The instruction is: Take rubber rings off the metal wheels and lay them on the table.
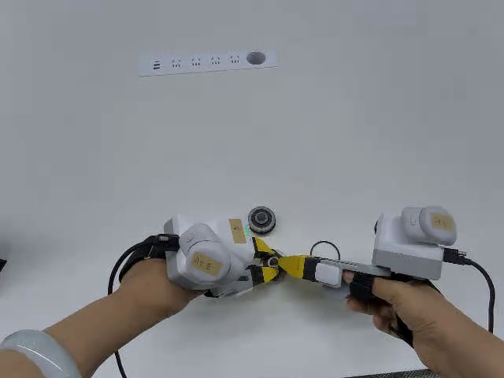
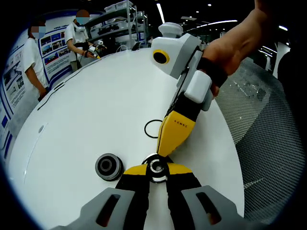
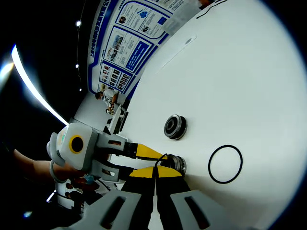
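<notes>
- While the left tool [image 1: 268,266] clamps the metal wheel [image 2: 157,166], the right tool [image 3: 154,171], pinched on its rubber ring [image 3: 163,157], should pull slowly sideways.
- Then lay it by the loose ring [image 3: 209,165], lower right.

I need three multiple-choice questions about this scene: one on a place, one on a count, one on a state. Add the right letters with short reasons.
1. Where does the loose rubber ring lie?
A) on the table
B) on the power strip
C) around a wheel

2. How many metal wheels are there?
A) one
B) two
C) four

3. The tongs of the left gripper are:
A) wide open
B) shut on a wheel
C) shut on a cable

Answers:
1 A, it lies flat on the bare white top.
2 B, the free wheel sits alone and the held wheel is between the tongs.
3 B, both tongs press the held wheel's sides.
</notes>
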`<state>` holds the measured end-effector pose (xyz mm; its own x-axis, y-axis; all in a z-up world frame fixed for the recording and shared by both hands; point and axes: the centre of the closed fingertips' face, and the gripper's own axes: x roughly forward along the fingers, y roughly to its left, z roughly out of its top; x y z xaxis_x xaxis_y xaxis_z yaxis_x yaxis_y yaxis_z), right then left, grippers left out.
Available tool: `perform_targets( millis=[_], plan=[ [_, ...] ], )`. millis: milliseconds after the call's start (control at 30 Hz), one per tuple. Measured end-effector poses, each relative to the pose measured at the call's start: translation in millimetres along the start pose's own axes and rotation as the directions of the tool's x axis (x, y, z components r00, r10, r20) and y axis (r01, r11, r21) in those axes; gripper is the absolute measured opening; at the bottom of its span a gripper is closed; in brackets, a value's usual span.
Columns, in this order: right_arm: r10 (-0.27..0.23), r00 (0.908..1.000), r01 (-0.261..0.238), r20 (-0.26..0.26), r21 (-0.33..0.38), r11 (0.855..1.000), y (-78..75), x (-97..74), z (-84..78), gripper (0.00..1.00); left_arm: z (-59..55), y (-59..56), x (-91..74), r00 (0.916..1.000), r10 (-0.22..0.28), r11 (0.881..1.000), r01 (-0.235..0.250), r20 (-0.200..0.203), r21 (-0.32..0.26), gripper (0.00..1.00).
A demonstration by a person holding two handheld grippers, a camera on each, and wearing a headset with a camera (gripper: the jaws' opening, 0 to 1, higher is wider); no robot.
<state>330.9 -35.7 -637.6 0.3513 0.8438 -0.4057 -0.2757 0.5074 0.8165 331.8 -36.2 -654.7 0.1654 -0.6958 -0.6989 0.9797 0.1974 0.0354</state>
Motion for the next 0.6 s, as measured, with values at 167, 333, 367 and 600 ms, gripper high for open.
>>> perform_targets(
  millis=[167,333,367,600],
  plan=[
    [-0.01,0.9999,0.01,0.007,0.02,1.0,-5.0,-0.1,0.8,0.01,0.5,-0.4,0.4,1.0,-0.004,1.0,0.004,-0.005,0.01,0.13],
    [-0.019,0.9998,0.019,0.006,0.018,1.0,-7.2,1.7,0.9,0.02,0.2,-0.4,0.0,1.0,-0.003,1.0,0.003,0.0,0.007,0.14],
    [-0.022,0.9998,0.022,0.005,0.018,1.0,-7.6,1.9,0.8,0.02,0.2,-0.3,0.0,1.0,-0.003,1.0,0.003,0.001,0.006,0.14],
    [-0.034,0.9994,0.034,0.004,0.02,0.999,-11.5,1.0,0.0,0.02,1.0,-0.2,0.3,0.9999,-0.004,1.0,0.004,0.012,-0.012,0.15]
  ],
)
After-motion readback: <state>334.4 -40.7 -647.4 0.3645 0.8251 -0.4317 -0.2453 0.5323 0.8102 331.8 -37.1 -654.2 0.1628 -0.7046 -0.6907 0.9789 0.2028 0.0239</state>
